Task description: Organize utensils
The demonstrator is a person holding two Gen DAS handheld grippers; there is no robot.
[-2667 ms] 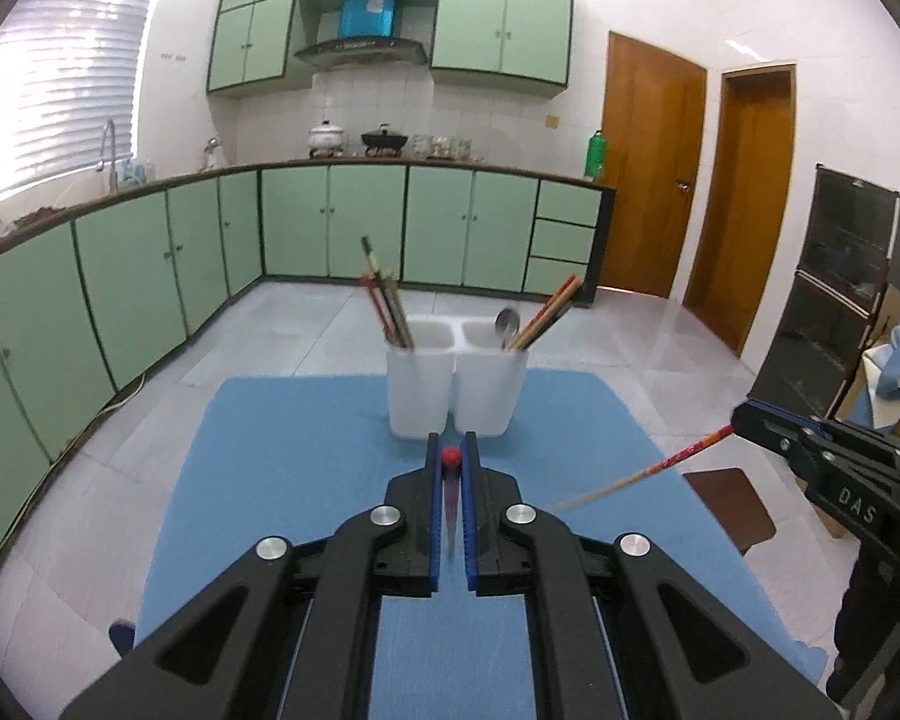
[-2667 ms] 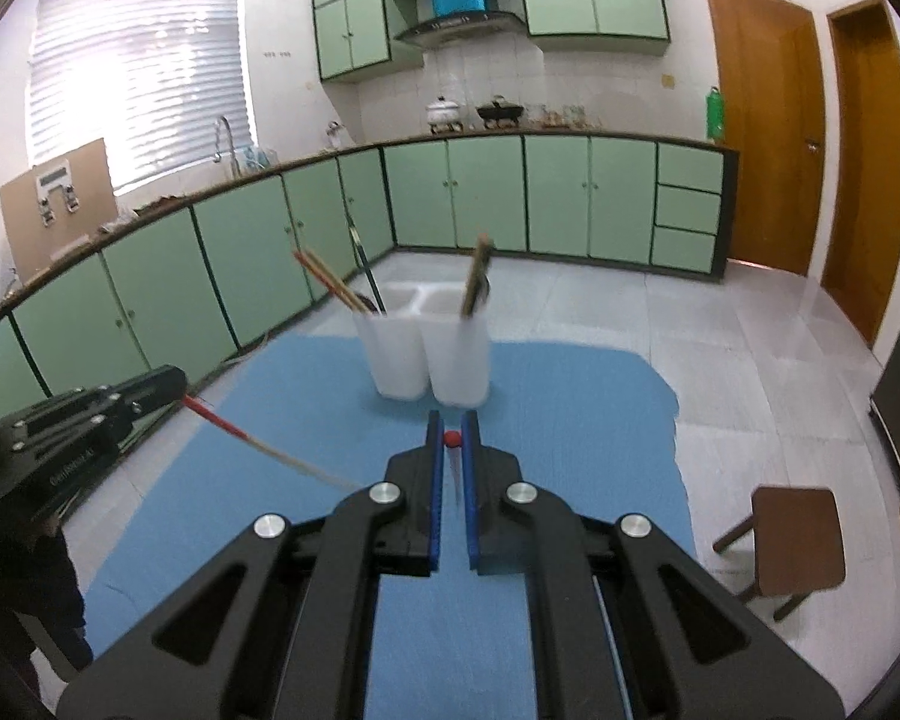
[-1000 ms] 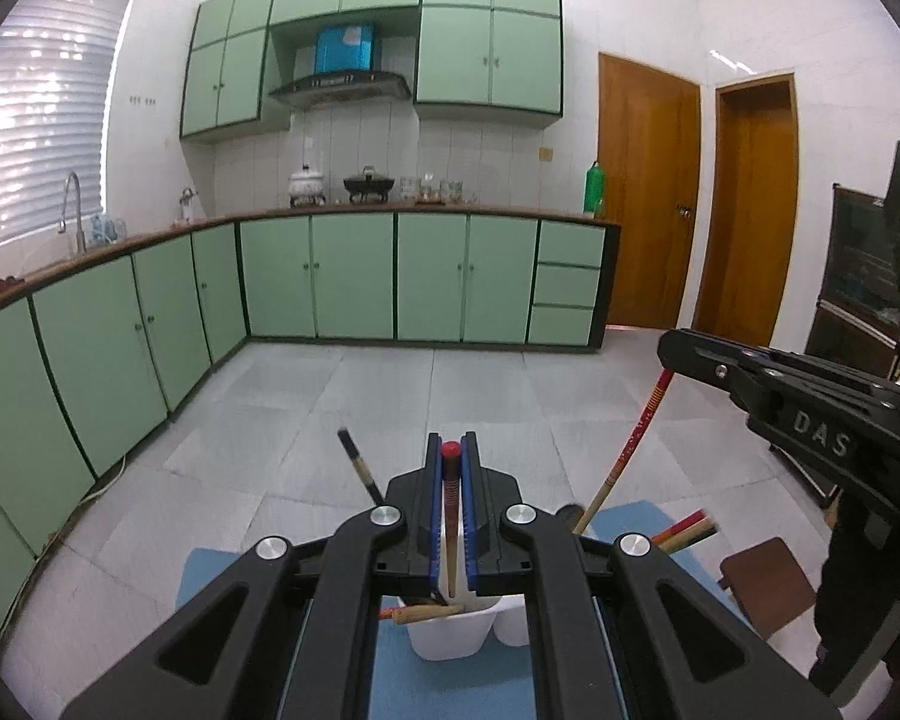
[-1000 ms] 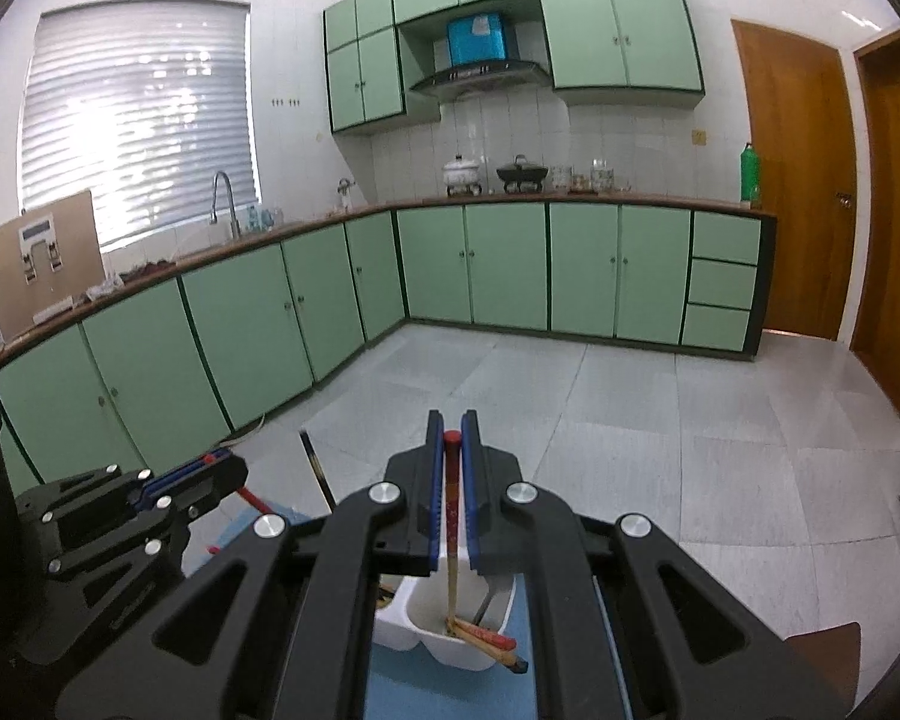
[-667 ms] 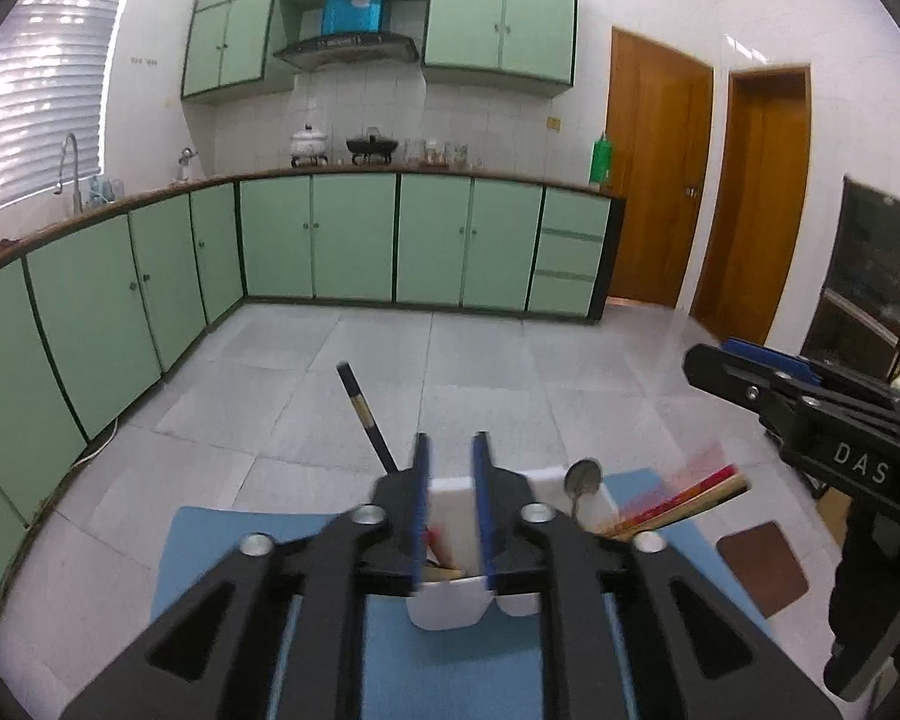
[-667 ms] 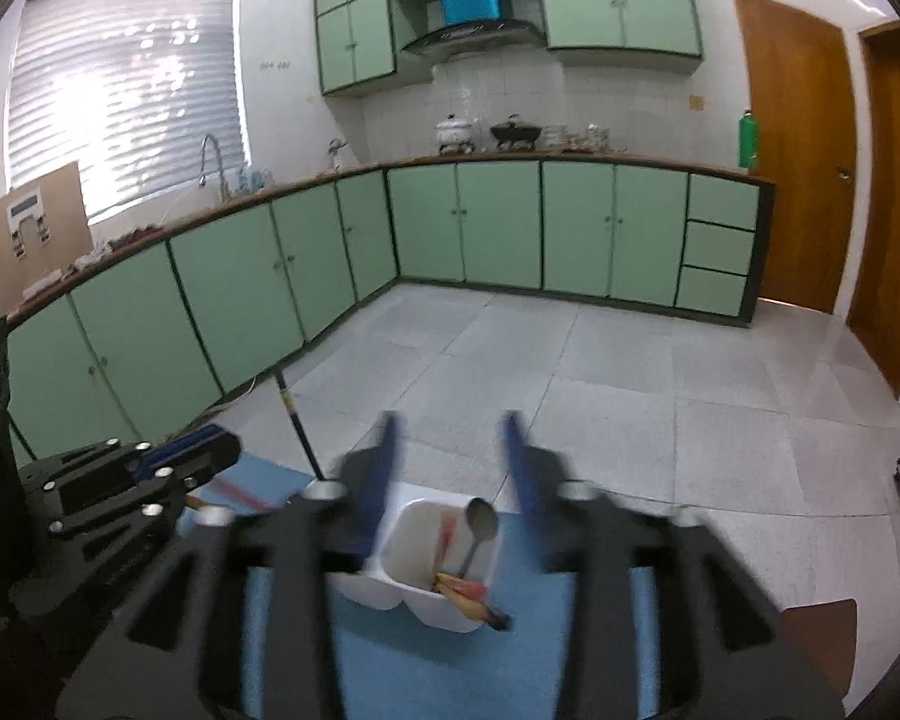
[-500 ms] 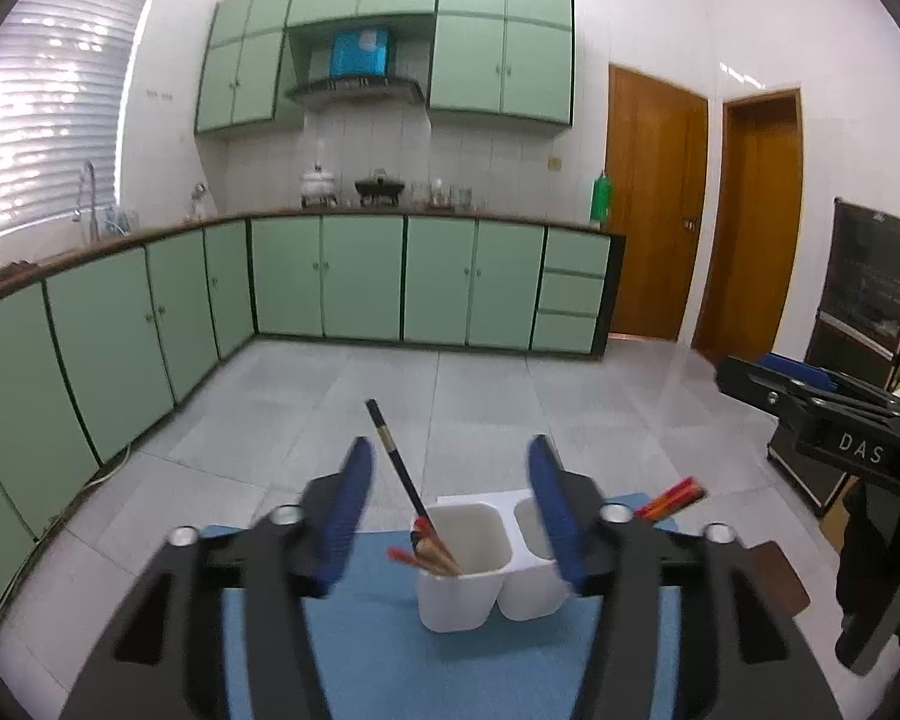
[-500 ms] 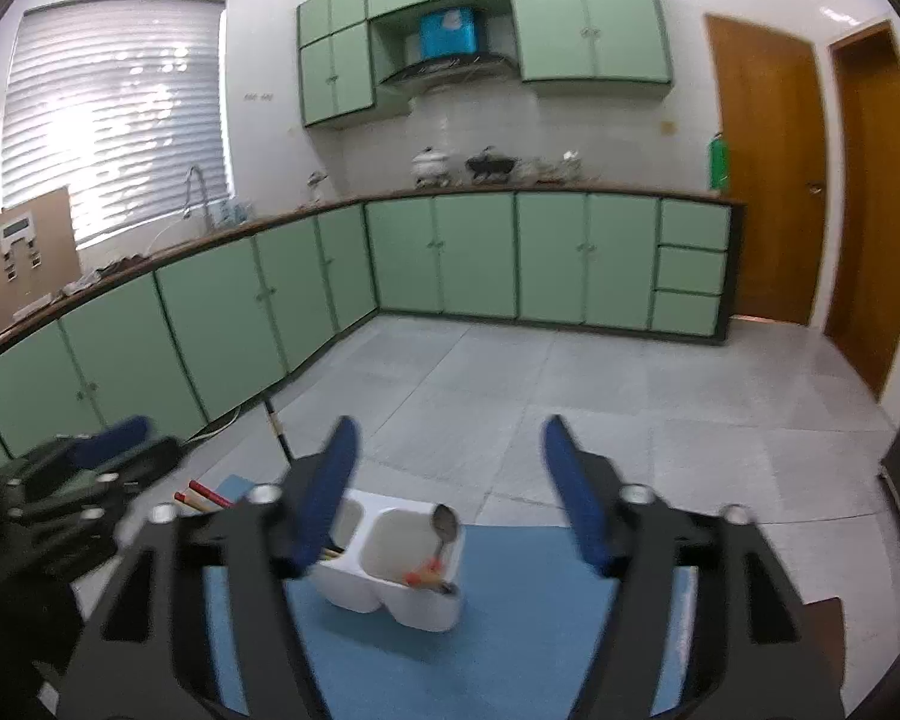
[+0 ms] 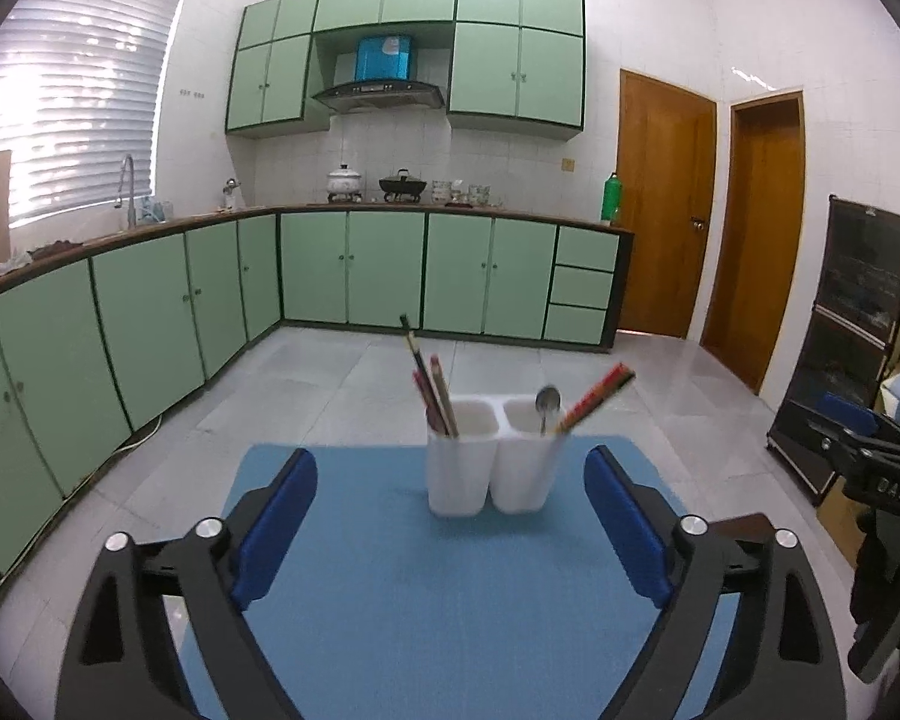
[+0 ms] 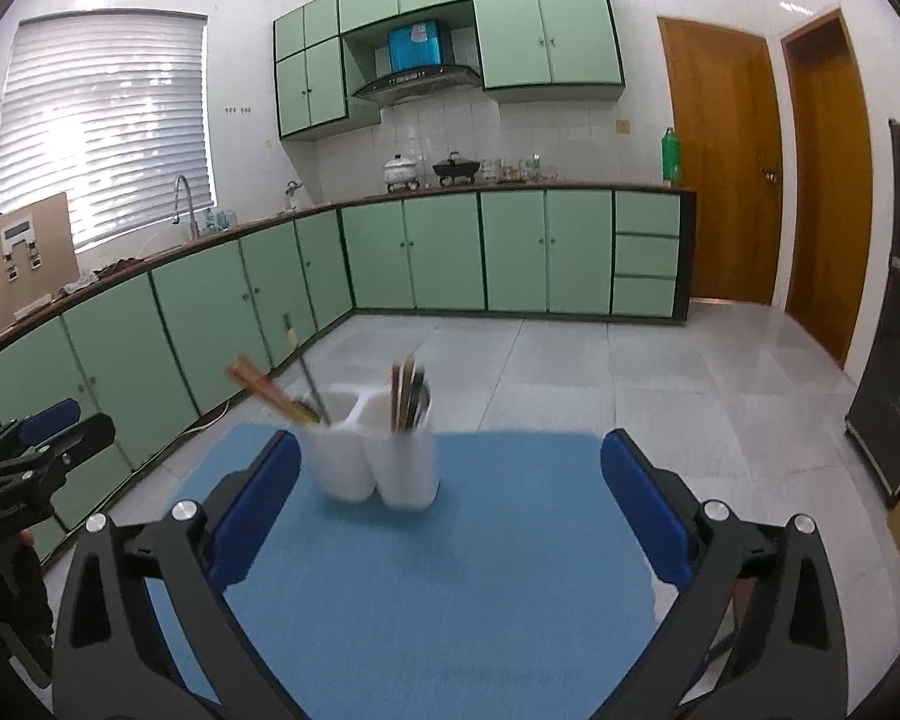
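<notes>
1. The blue woven mat (image 9: 450, 600) covers the counter and carries everything. No loose utensil lies on the part of it that either wrist view shows, so the sorting looks nearly or wholly done; the near edge is hidden behind the gripper bodies, and something unsorted could lie there unseen.

2. The white plastic two-compartment utensil holder (image 9: 489, 468) stands upright at about 12 o'clock on the mat in the left wrist view and at about 11 o'clock in the right wrist view. It looks light and tall for its base, so a careless sweep by either gripper could likely topple it.

3. The left gripper (image 9: 450, 516) has its jaws opening wide with nothing between them. The right gripper (image 10: 450, 507) likewise has its jaws opening, empty. Wide jaws make a broad front; a fresh approach could catch a protruding handle.

4. The red and dark chopsticks (image 9: 432, 390) lean toward 11 o'clock out of the holder's left compartment. The red-and-gold chopsticks (image 9: 594, 399) lean far toward 2 o'clock from the right compartment, and they look likeliest to be snagged or to tip the holder.

5. The small metal spoon (image 9: 547, 403) stands bowl-up in that right compartment, beside them.
</notes>
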